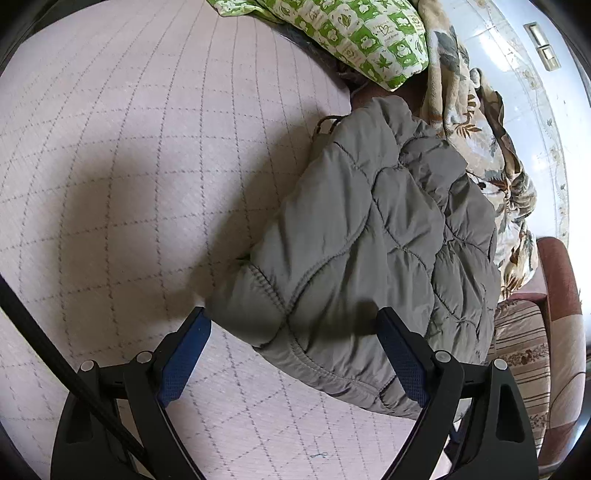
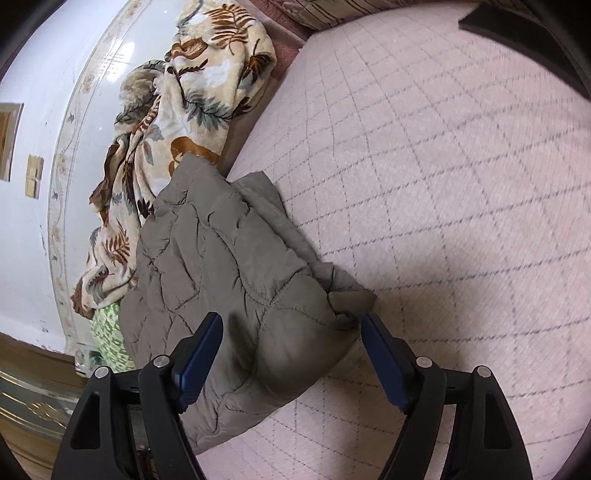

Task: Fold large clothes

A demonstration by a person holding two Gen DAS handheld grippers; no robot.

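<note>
Garment: a grey quilted jacket point(image 1: 369, 236) lies folded into a thick bundle on the bed, near its edge, its far side against a heap of bedding.
Left gripper: the left gripper point(image 1: 291, 321) hangs spread wide over the jacket's near corner; neither pad visibly presses the cloth, so it grasps nothing.
Right gripper: the right gripper point(image 2: 291, 325) likewise stands wide, straddling the puffy near end of the jacket point(image 2: 229, 266); nothing is pinched between its blue pads.
Stage: judged from the lie of it, the fold looks nearly finished, with both tools let go.
Risk, springing open: the padding is thick and slippery, so the top layer may well puff up and unroll once nothing holds it down.
Risk, loose flap: a small corner point(image 2: 351, 301) sticks out beside the right gripper's right finger; a finger brushing it could drag the top layer askew.
Risk, sliding off: the bundle sits near the bed's edge, so a sideways nudge could tip it toward the floor.
Surface: a pale pink quilted mattress cover point(image 1: 129, 166) stitched in a grey diamond grid, soft and giving.
Room: a leaf-print blanket point(image 2: 192, 85) lies crumpled by the jacket, a green patterned pillow point(image 1: 351, 33) is beyond it, and a glossy white floor point(image 2: 33, 236) with a floral border is beside the bed.
</note>
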